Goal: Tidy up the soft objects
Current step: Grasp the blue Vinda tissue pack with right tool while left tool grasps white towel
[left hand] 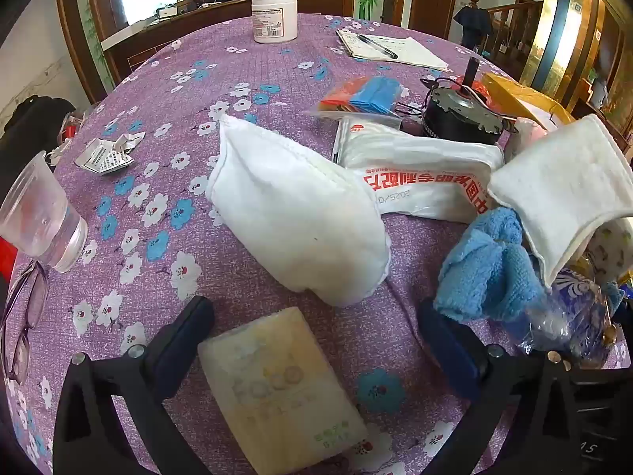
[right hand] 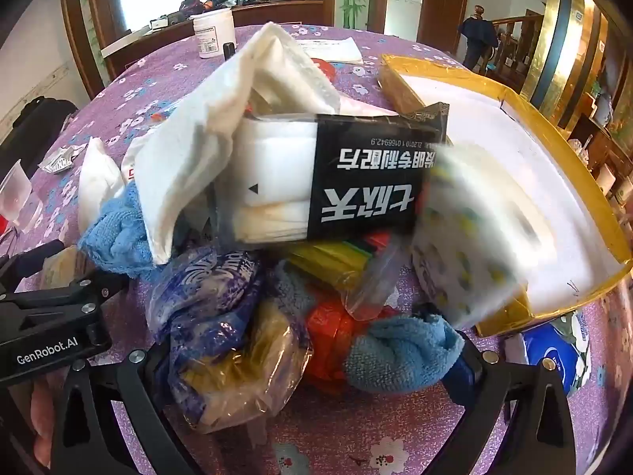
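From the left wrist view, your left gripper (left hand: 312, 352) stood wide open, holding nothing, its fingers straddling a pale tissue pack (left hand: 283, 392) lying on the purple floral tablecloth (left hand: 158, 198). A white padded cloth (left hand: 296, 217) lay at twelve o'clock of it, a blue towel (left hand: 486, 265) at two o'clock.

From the right wrist view, your right gripper (right hand: 308, 360) also gaped open, empty, around a heap: blue-printed plastic bag (right hand: 205, 297), blue towel (right hand: 399, 352), black-labelled wipes pack (right hand: 340, 178). A yellow box (right hand: 534, 182) sat at two o'clock.
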`<state>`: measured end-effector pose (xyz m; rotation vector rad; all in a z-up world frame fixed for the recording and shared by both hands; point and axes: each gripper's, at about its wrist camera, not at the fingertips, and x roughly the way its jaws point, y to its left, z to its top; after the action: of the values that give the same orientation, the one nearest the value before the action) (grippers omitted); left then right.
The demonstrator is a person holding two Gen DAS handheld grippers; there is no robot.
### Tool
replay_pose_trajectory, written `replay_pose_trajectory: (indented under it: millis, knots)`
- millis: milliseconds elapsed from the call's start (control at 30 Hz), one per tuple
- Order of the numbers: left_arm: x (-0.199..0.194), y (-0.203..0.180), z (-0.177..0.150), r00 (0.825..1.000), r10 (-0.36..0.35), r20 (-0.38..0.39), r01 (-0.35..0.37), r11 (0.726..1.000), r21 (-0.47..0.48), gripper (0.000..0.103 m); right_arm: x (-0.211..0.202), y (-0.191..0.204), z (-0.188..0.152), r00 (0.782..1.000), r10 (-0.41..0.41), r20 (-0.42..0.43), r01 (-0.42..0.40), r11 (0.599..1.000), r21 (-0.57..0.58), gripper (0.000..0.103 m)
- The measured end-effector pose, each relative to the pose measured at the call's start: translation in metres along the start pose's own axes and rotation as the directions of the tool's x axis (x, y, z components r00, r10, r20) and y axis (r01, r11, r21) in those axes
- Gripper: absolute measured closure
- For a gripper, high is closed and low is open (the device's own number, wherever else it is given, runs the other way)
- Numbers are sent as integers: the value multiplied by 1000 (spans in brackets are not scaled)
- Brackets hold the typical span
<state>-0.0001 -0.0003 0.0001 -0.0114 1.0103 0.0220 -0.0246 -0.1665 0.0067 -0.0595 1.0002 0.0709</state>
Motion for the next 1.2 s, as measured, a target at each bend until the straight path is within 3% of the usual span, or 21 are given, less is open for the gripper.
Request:
replay_pose_trajectory:
  millis: [600, 733, 867, 967, 1033, 1100, 1200]
  knots:
    - [-1, 1, 0, 1000, -5, 1, 5, 1000, 0, 0, 1, -2, 2, 999, 39, -34, -40, 999, -15, 1]
    - [-7, 5, -6, 1000, -21, 2, 21, 1000, -6, 0, -1, -3, 5, 979, 142, -143, -161, 978, -131, 1]
    - [-25, 15, -13, 998, -53, 18, 53, 998, -24, 0, -25, -23, -16, 933, 315, -175, -341, 928, -149, 1]
    - [-39, 23, -13, 996, -83, 34, 85, 995, -50, 0, -46, -33, -31, 938, 329, -105, -345, 912, -224, 4]
    - [-48, 31, -12, 995, -81, 50, 85, 994, -72, 0, -57, -45, -38, 939, 339, -55, -342, 908, -240, 13]
    - [-54, 38, -7, 996, -54, 71, 61, 993, -98, 0, -69, -57, -43, 916, 401, -22, -396, 891, -221, 27]
    - [-54, 42, 5, 997, -35, 67, 43, 991, -126, 1, -80, -69, -51, 894, 445, 41, -429, 880, -204, 27]
